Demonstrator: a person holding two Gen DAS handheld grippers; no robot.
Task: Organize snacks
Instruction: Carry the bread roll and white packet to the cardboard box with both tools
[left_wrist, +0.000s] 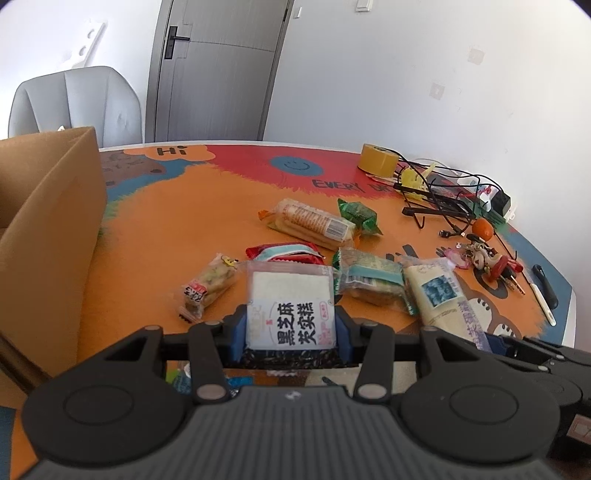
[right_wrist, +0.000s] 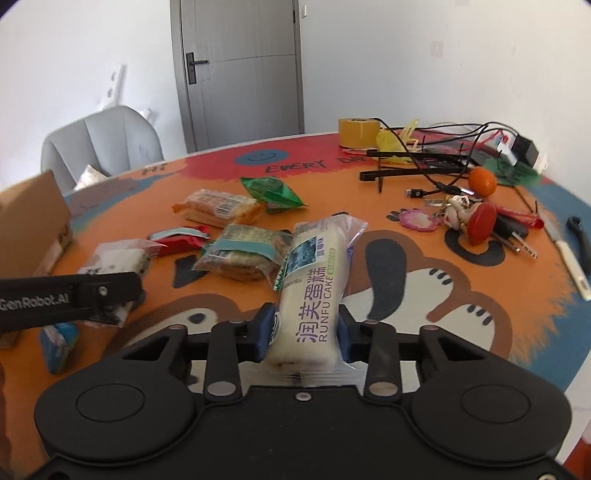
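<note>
- We see a big round table (left_wrist: 207, 221) with a bright orange cartoon picture on it, and the snacks lie spread over its middle
- A brown cardboard box (left_wrist: 48, 221) stands at the left edge of the table, and a grey chair (left_wrist: 74, 99) sits behind it
- Our left gripper (left_wrist: 291, 332) is clamped on a black sesame cake pack (left_wrist: 290, 306); the blue pads press both its sides, and the pack stands up between them, over the table near the front edge
- Our right gripper (right_wrist: 306, 332) is squeezed on a long white Runfu cake pack (right_wrist: 314, 280); the pack sticks out forward and leans a bit to the right
- Loose on the table lie a teal-banded sandwich pack (right_wrist: 243, 254), an orange biscuit pack (right_wrist: 218, 206), a red pack (right_wrist: 181, 238), a green candy bag (right_wrist: 273, 192) and a small clear nut pack (left_wrist: 210, 284)
- Far right we see yellow tape (right_wrist: 358, 131), black cables (right_wrist: 436, 162), a small orange fruit (right_wrist: 482, 181) and some keys (right_wrist: 476, 221)
</note>
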